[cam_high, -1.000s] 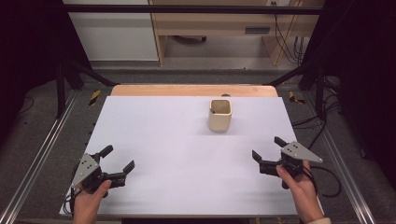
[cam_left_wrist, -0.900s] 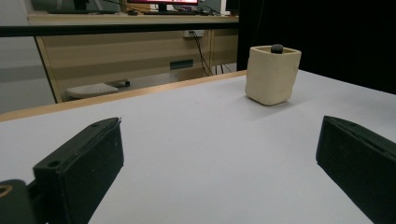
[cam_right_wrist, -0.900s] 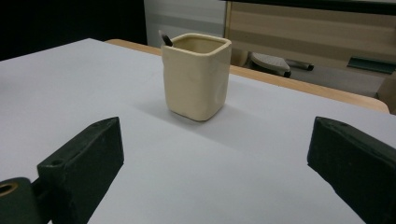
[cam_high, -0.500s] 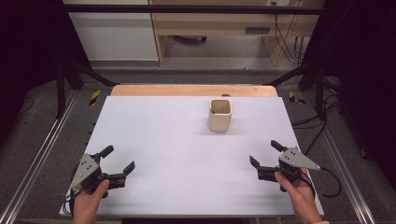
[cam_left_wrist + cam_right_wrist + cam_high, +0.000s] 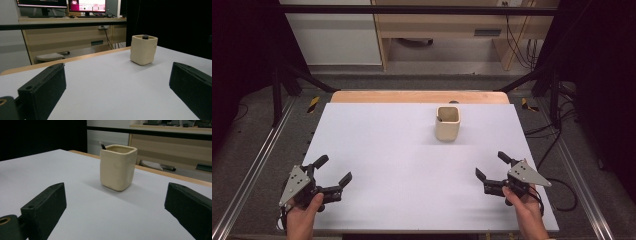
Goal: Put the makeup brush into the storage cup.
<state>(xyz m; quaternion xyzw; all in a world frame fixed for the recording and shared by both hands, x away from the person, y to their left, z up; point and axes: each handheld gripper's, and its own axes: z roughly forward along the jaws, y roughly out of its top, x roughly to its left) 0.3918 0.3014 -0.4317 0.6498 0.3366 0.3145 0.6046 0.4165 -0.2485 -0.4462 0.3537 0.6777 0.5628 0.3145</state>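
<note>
A cream square cup (image 5: 447, 123) stands upright on the white table (image 5: 402, 150), right of centre towards the far side. A dark thin object leans inside it, its tip showing at the rim (image 5: 102, 145). My left gripper (image 5: 333, 169) is open near the front left corner, low over the table, nothing between its jaws. My right gripper (image 5: 493, 165) is open near the front right, also holding nothing. Seen from the left gripper view the cup (image 5: 143, 49) is far ahead at the right; the right gripper view has the cup (image 5: 117, 167) closer and centred.
A wooden strip (image 5: 419, 97) borders the table's far edge. Black frame posts (image 5: 277, 85) and metal rails (image 5: 247, 175) flank the table. Cables (image 5: 557, 135) trail on the floor at the right. A wooden desk with monitors (image 5: 75, 5) stands beyond.
My right gripper has drawn back a little towards the front edge and slightly left. My left gripper has stayed where it was.
</note>
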